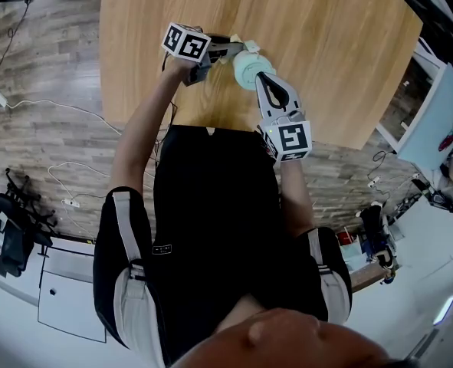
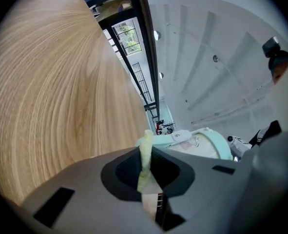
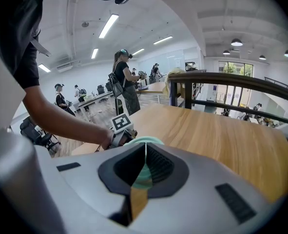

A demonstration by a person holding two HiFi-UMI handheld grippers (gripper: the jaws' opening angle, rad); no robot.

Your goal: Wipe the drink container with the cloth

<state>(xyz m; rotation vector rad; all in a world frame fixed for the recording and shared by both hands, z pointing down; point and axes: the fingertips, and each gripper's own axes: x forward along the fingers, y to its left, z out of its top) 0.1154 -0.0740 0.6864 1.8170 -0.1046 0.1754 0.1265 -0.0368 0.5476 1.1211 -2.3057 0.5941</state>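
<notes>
The mint-green drink container [image 1: 247, 70] is seen over the wooden counter [image 1: 326, 52], gripped at the tip of the right tool [image 1: 261, 79]. A pale yellow cloth [image 1: 251, 47] is pinched by the left tool [image 1: 235, 50], right against the container's far side. White cables [image 1: 57, 107] are strewn across the plank floor [image 1: 50, 60].

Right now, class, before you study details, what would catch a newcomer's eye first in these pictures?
The mint-green drink container gripped by the right gripper above the light wooden table stands out first. Then the pale yellow cloth pinched in the left gripper, right beside that container.
</notes>
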